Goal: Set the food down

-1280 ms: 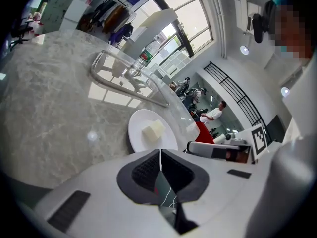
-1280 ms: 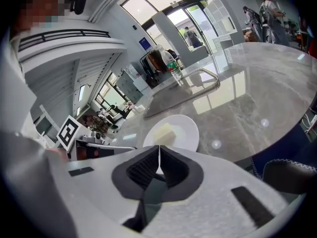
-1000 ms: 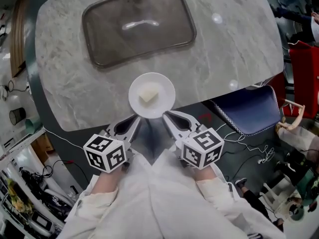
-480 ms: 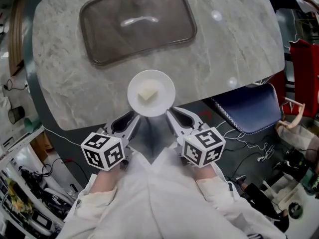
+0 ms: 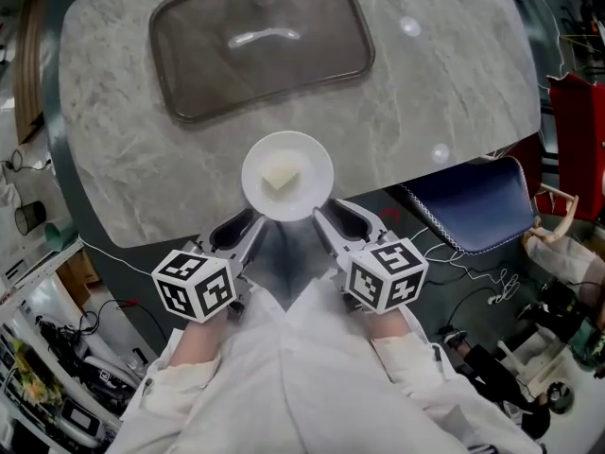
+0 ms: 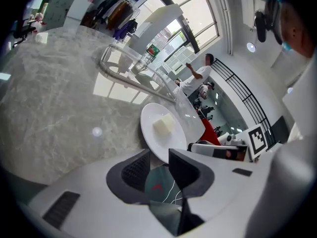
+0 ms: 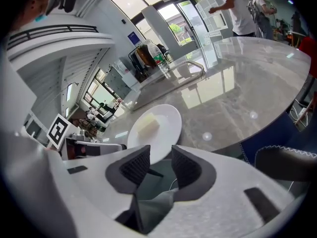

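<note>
1. The left gripper [image 5: 236, 237] sits at the near left of the round white plate [image 5: 307, 195]. Its jaws are apart, with the plate's rim between them and no pad visibly pressing on it. Draw it straight back along its own line so that neither pad catches the rim.
2. The right gripper [image 5: 337, 227] is at the near right of the plate. Its jaws have just been opening and now stand wide, with the rim in the gap and free of both pads. Judged from that, the release is made and the step in hand is the retreat.
3. Back both grippers off together and level. A lift or a sideways sweep could hook the rim and tip or drag the plate.
4. The plate lies at the near edge of the grey marble surface [image 5: 435, 83], and its near rim seems to reach just past that edge. That is the main risk, since any tug toward the person could pull it off. A small nudge further in before leaving would be safer.
5. The pale cream cube of food [image 5: 281, 176] sits loose near the plate's middle, so a jolt may slide it.
6. Farther back and well apart, the clear rectangular glass cover with a handle [image 5: 265, 45] is no obstacle.
</note>
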Demonstrator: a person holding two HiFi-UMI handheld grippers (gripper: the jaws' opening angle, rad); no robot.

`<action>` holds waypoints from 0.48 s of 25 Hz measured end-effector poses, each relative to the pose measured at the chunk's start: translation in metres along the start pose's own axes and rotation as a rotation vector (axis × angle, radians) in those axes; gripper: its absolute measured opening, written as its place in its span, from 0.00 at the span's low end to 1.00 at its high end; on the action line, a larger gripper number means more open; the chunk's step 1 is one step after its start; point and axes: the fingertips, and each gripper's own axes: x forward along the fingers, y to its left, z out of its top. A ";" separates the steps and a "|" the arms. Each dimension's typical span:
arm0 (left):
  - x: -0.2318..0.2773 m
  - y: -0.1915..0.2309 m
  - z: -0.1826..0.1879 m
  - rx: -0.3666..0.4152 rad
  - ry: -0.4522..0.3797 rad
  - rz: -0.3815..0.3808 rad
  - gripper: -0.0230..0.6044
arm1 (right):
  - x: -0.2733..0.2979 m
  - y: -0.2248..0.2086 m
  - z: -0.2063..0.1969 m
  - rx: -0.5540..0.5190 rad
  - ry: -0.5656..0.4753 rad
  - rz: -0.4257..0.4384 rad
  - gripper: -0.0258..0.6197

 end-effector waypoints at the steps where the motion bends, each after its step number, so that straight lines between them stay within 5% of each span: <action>1: 0.000 0.000 0.001 -0.001 -0.002 0.002 0.21 | 0.001 -0.001 0.000 0.007 0.000 0.000 0.19; 12: 0.002 0.005 0.003 -0.003 0.006 0.015 0.22 | 0.005 -0.012 0.009 0.029 -0.020 -0.038 0.19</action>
